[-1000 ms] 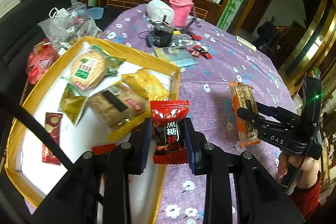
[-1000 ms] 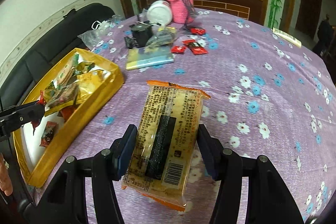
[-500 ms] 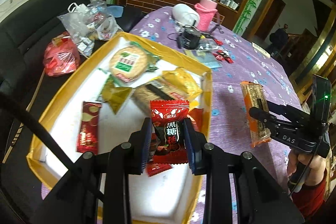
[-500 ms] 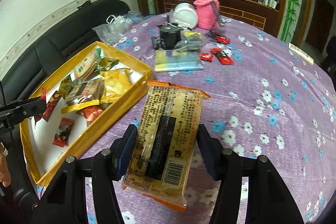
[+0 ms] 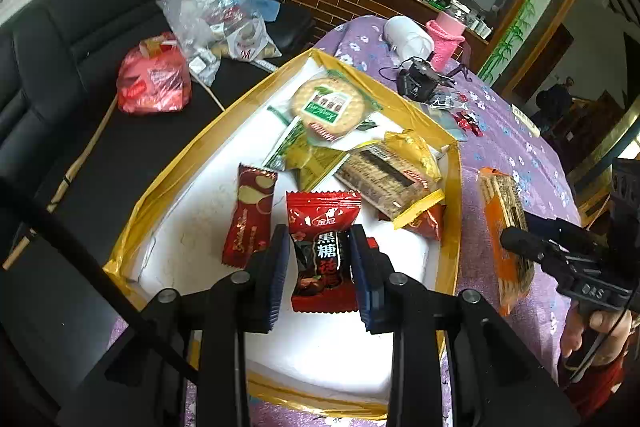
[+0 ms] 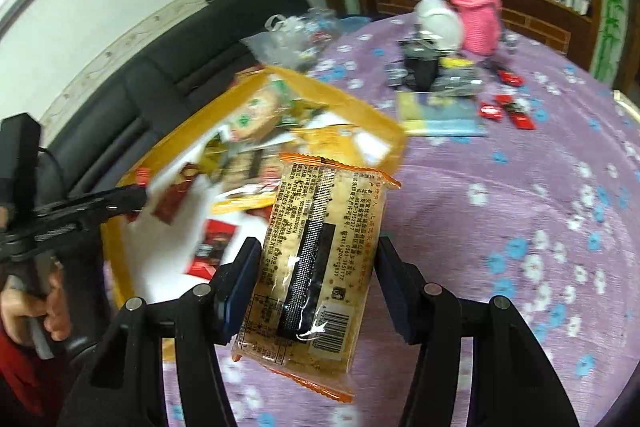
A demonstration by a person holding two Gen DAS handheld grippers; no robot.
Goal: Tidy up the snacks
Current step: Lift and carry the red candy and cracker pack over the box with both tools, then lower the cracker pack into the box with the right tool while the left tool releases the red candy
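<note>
My left gripper (image 5: 320, 263) is shut on a red candy packet (image 5: 322, 251) and holds it above the white floor of the yellow tray (image 5: 454, 211). The tray holds a round cracker pack (image 5: 328, 107), a brown biscuit pack (image 5: 384, 179), a dark red wafer packet (image 5: 250, 219) and yellow wrappers. My right gripper (image 6: 316, 283) is shut on an orange-edged biscuit pack (image 6: 316, 259), held in the air at the tray's right edge. That pack also shows in the left wrist view (image 5: 506, 227). The tray also shows in the right wrist view (image 6: 352, 103), blurred.
The table has a purple flowered cloth (image 6: 540, 227). At its far side are a pink knitted cup (image 6: 480, 19), a white bowl (image 6: 438, 23), a black device (image 6: 420, 67), a booklet (image 6: 440, 117) and small red candies (image 6: 506, 111). Plastic bags (image 5: 216, 23) lie on the black sofa (image 5: 60, 39).
My left gripper has carried the red candy packet further left, over the tray. My right gripper has lifted the biscuit pack and moved it left toward the tray's right edge.
</note>
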